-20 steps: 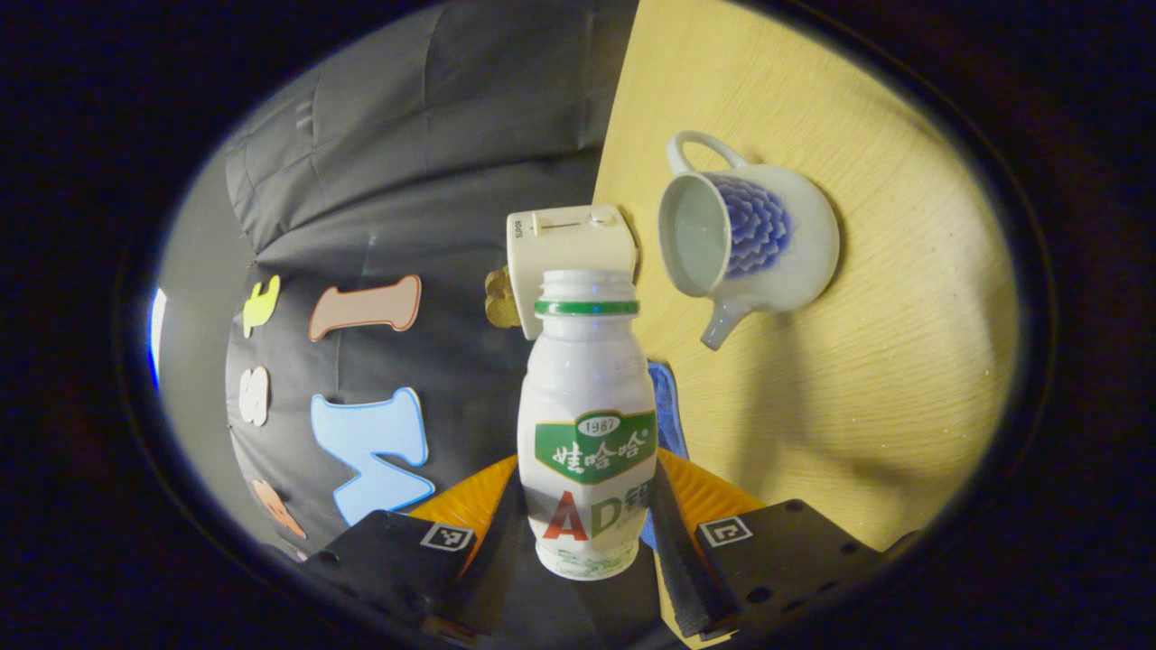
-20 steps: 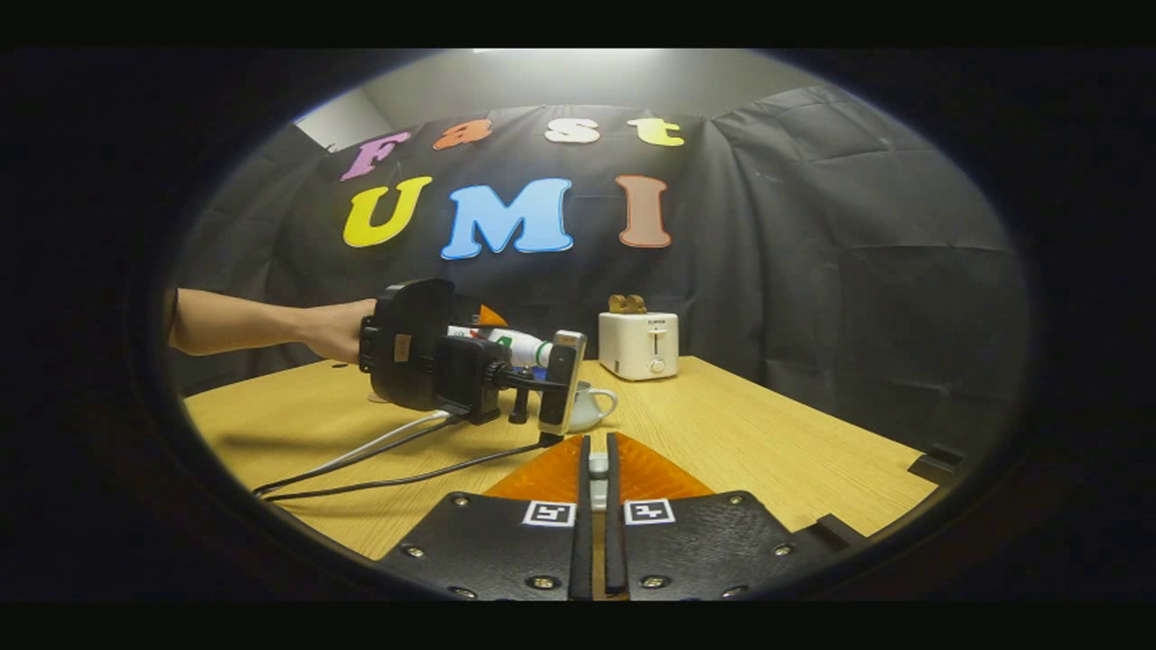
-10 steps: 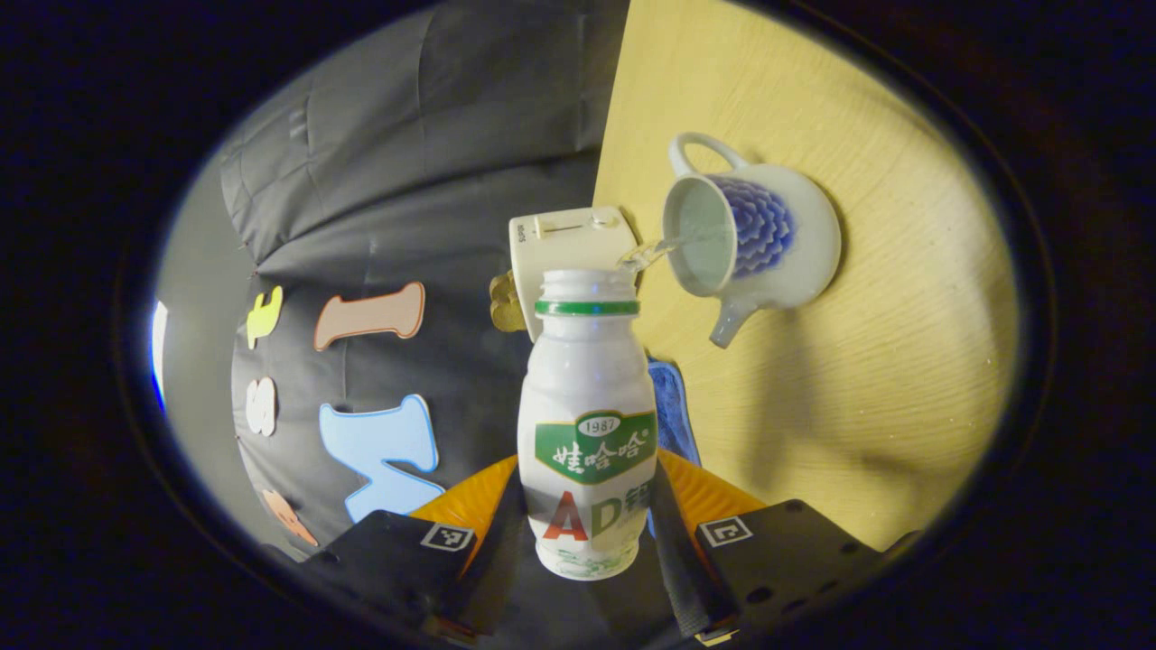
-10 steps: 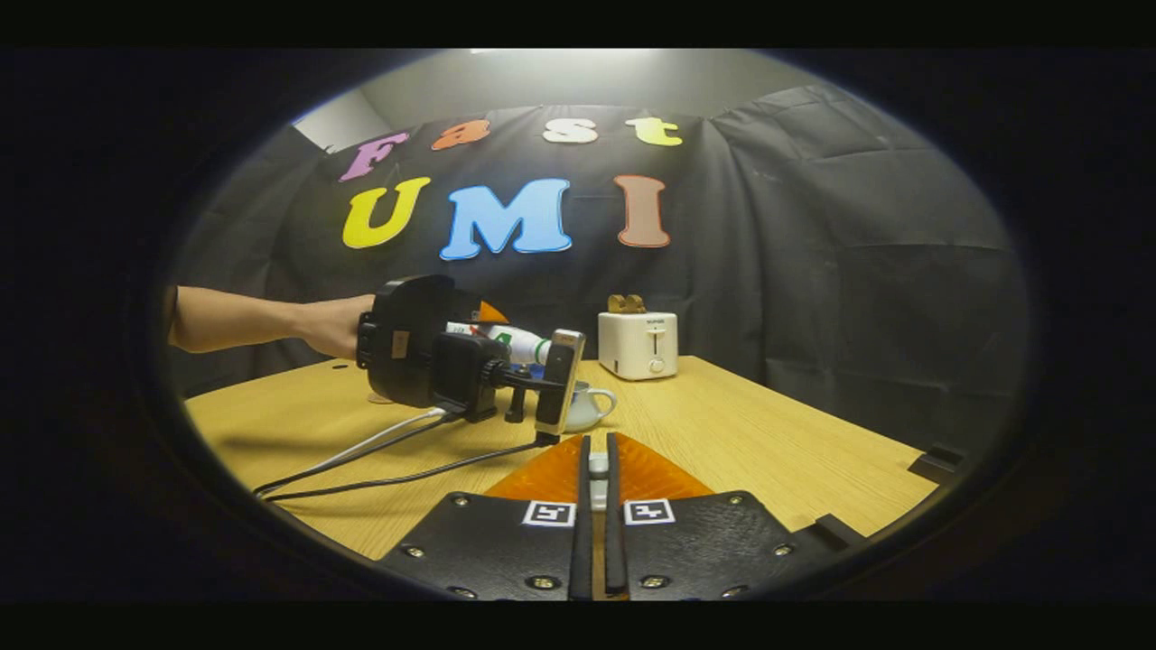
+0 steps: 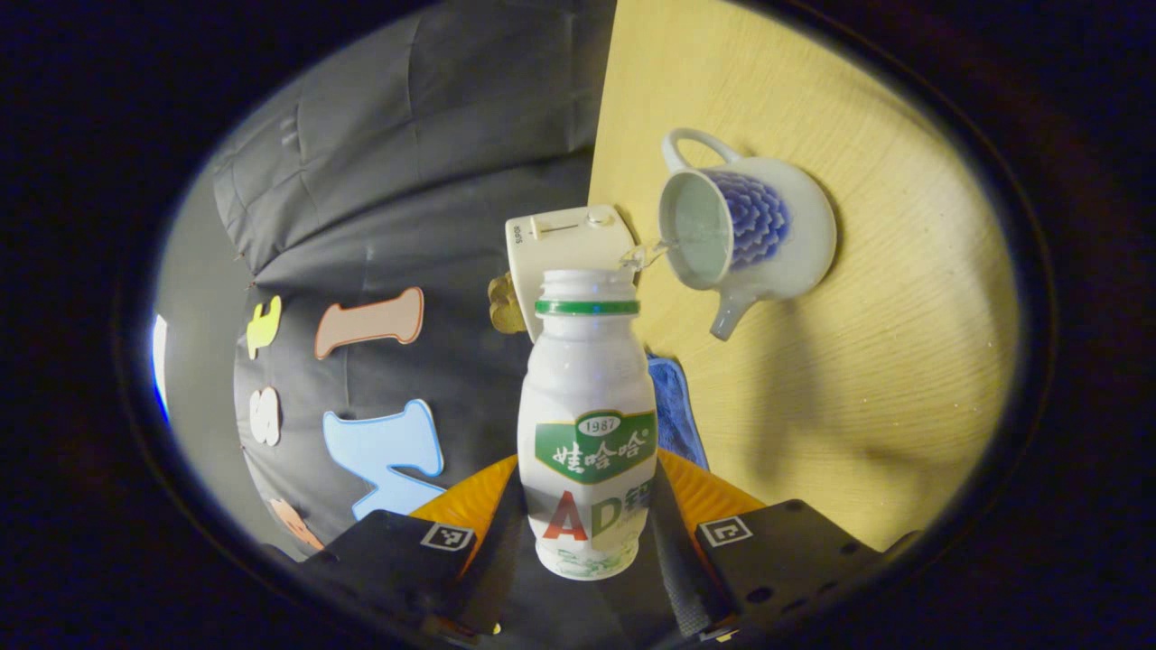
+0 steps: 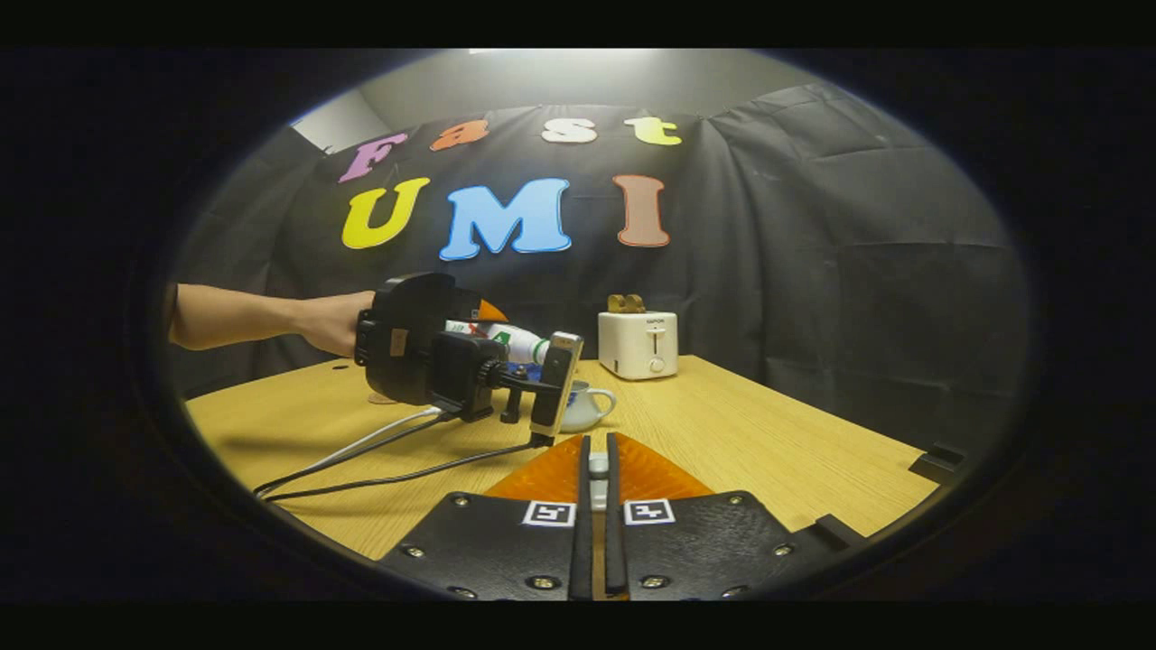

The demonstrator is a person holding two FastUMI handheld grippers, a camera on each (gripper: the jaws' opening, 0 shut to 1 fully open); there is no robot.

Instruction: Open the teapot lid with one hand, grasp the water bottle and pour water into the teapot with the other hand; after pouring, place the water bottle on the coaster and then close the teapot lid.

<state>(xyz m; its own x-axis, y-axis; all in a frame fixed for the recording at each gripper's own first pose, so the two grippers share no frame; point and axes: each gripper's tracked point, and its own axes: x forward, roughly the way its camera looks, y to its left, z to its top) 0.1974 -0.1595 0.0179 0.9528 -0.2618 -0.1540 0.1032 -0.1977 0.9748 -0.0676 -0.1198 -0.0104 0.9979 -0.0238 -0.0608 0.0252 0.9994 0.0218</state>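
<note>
- The water bottle (image 5: pixel 587 424) was white, with a green neck ring and a green band across its label.
- The teapot (image 5: pixel 754 236) was white with a blue scale-like pattern.
- The table (image 5: pixel 867 361) was pale yellow wood grain.
- The toaster (image 6: pixel 638 345) was cream-white.
- A cloth (image 5: pixel 675 420) was blue.

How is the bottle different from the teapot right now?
The water bottle is tipped over in the left gripper, jaws closed on it; the teapot stands on the table. The bottle is tall, narrow and labelled; the teapot is squat, with a blue pattern, handle and spout. Both are white and open-topped, joined by a thin stream.
</note>
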